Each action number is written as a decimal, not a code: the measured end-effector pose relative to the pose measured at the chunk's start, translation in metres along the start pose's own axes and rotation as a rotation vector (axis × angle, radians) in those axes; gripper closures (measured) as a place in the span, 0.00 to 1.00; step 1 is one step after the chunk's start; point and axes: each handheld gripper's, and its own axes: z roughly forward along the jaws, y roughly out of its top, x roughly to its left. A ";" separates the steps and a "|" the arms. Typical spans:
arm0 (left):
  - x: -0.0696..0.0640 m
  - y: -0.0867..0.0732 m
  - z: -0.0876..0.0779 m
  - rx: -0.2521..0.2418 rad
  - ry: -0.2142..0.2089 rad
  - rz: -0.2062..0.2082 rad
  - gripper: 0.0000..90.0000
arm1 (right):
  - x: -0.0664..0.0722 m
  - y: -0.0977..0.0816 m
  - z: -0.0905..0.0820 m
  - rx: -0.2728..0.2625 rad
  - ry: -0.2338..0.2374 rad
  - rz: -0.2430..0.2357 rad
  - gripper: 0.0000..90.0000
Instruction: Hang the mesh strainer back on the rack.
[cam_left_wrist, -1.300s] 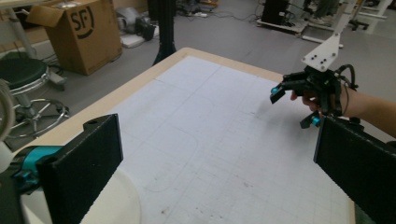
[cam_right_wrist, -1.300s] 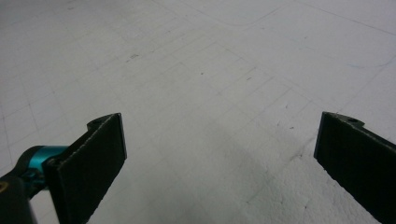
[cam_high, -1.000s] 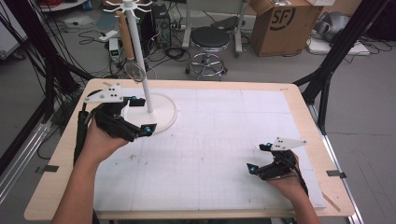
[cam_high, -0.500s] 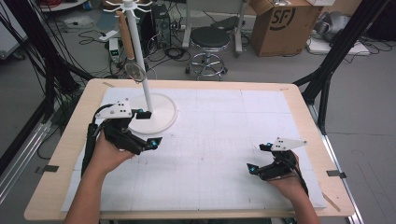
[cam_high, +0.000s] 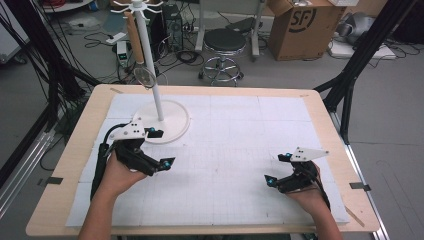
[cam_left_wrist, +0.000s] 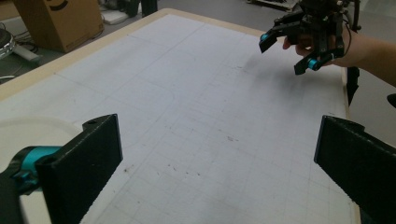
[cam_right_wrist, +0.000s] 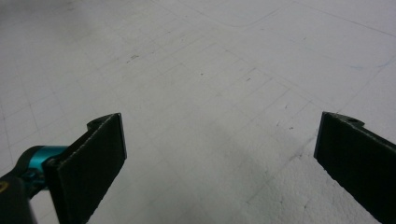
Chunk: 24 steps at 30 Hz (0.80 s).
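Observation:
A white stand with a round base (cam_high: 172, 131), a thin pole (cam_high: 151, 65) and hooks at its top rises at the table's back left. From one hook hangs a utensil (cam_high: 145, 77) with a wooden handle and a round head. My left gripper (cam_high: 162, 148) is open just in front of the base, empty, and its own view shows wide-apart jaws (cam_left_wrist: 217, 140) over the mat with the base (cam_left_wrist: 25, 128) at the left. My right gripper (cam_high: 276, 169) is open low at the front right, with nothing between its fingers (cam_right_wrist: 93, 158).
A white gridded mat (cam_high: 235, 135) covers most of the wooden table (cam_high: 80, 145). Behind the table stand a stool (cam_high: 226, 42), a cardboard box (cam_high: 300, 25) and floor cables (cam_high: 95, 35). Black frame legs (cam_high: 350, 75) flank the table's right side.
My left gripper has drawn back from beside the stand's base toward the front of the table and a little to the right. The right gripper has not moved.

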 end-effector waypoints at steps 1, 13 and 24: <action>-0.001 -0.002 0.001 0.009 0.003 0.001 0.02 | 0.000 0.000 0.000 0.001 0.000 -0.001 0.01; -0.002 -0.025 0.002 0.002 0.017 -0.019 0.02 | 0.000 0.000 0.001 -0.002 0.003 -0.001 0.01; -0.002 -0.044 0.008 0.024 0.023 -0.051 0.02 | -0.003 0.000 -0.001 -0.017 0.003 0.006 0.01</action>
